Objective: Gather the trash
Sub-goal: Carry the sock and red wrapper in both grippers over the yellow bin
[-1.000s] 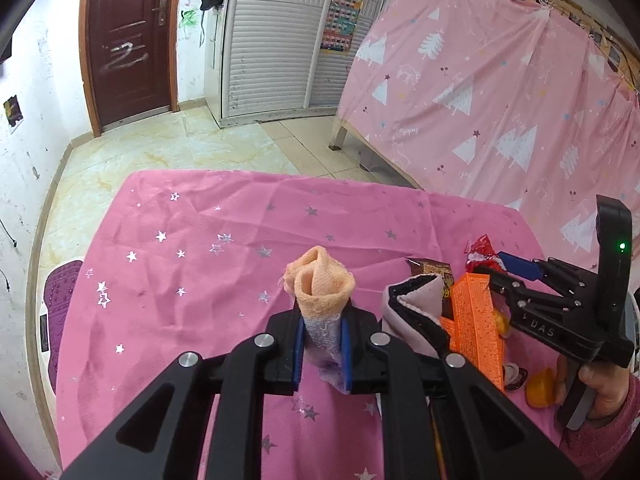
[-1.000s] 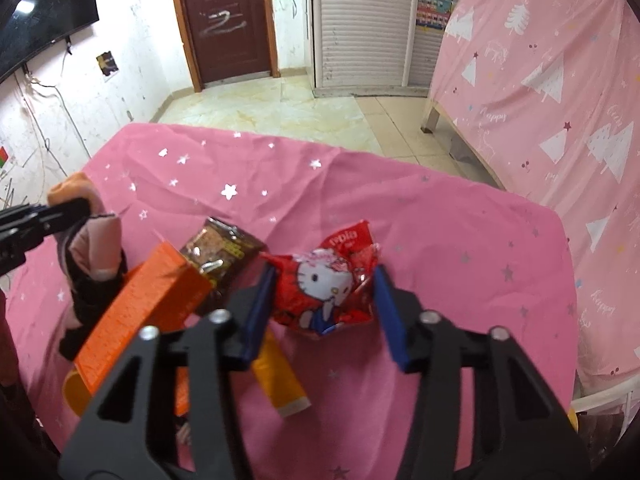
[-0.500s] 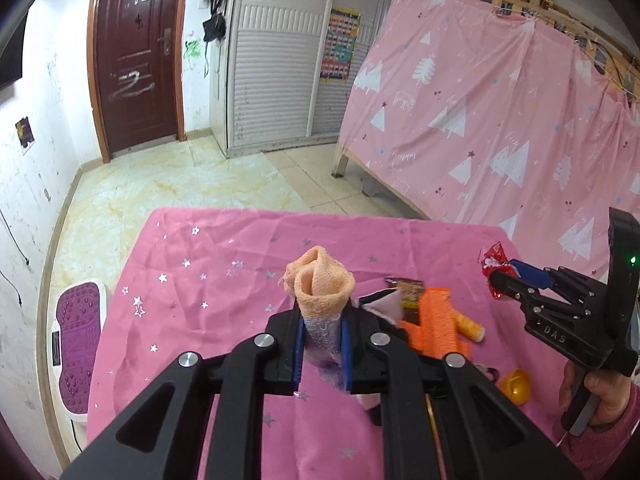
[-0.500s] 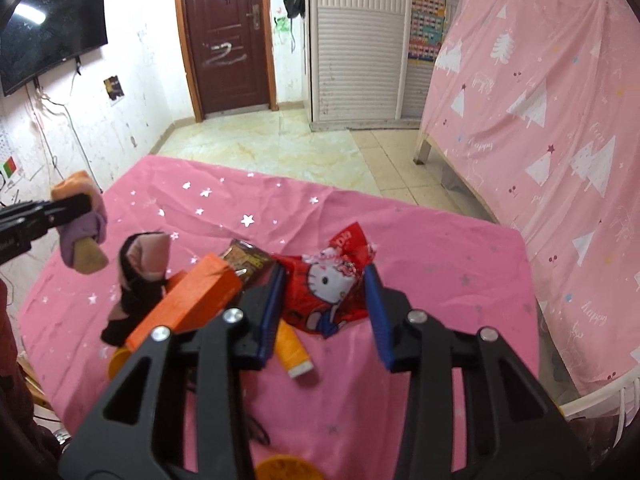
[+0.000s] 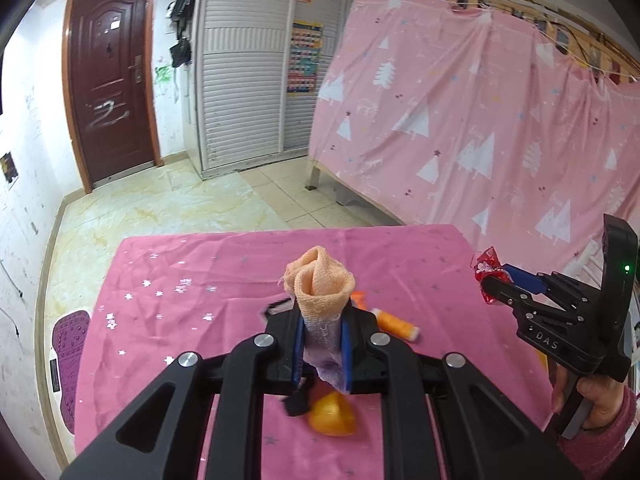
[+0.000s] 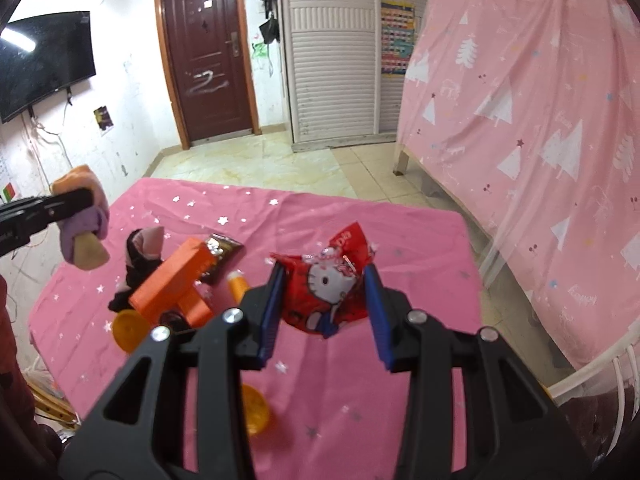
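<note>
Holding two pieces aloft above the pink table (image 6: pixel 400 360): left gripper (image 5: pixel 322 354) clamped on a rolled sock (image 5: pixel 320 284), right gripper (image 6: pixel 324 300) part-closed around a red snack wrapper (image 6: pixel 326 284).

Both likely light and soft; wrapper crinkly, may slip, so grip mid-body. Orange block (image 6: pixel 172 280) and brown wrapper (image 6: pixel 220 248) lie at 10 o'clock of the right gripper.

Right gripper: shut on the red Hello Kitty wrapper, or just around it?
Shut on it. The right gripper has both blue pads against the crumpled red Hello Kitty wrapper, which hangs off the pink star-print tablecloth.
</note>
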### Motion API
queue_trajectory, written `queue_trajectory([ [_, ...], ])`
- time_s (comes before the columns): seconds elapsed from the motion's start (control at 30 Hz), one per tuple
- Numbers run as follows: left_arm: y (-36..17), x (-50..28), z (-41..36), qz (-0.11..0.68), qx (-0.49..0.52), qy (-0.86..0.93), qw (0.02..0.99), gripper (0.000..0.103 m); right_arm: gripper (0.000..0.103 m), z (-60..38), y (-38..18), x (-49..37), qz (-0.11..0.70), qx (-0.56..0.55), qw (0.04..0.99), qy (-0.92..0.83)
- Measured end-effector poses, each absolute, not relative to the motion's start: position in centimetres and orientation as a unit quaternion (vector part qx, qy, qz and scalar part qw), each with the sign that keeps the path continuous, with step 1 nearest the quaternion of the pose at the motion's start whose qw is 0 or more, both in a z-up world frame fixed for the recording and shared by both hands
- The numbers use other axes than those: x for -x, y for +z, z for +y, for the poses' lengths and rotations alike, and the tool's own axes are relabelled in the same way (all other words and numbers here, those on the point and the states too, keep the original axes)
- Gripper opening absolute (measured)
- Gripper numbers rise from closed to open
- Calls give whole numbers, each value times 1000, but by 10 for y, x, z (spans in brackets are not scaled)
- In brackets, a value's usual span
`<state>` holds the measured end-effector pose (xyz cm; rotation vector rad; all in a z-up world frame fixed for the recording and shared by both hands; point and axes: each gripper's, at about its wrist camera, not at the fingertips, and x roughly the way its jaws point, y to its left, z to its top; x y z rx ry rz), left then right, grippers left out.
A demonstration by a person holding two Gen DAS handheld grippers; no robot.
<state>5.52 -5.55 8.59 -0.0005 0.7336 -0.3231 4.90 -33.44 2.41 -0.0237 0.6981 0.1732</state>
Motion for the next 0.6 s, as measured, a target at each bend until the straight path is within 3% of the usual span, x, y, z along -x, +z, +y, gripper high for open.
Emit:
queue_trajectory([
  [0.6, 80, -27, -192, 369, -35, -271, 888, 9, 38, -448, 5, 10, 334, -52, 941, 2],
])
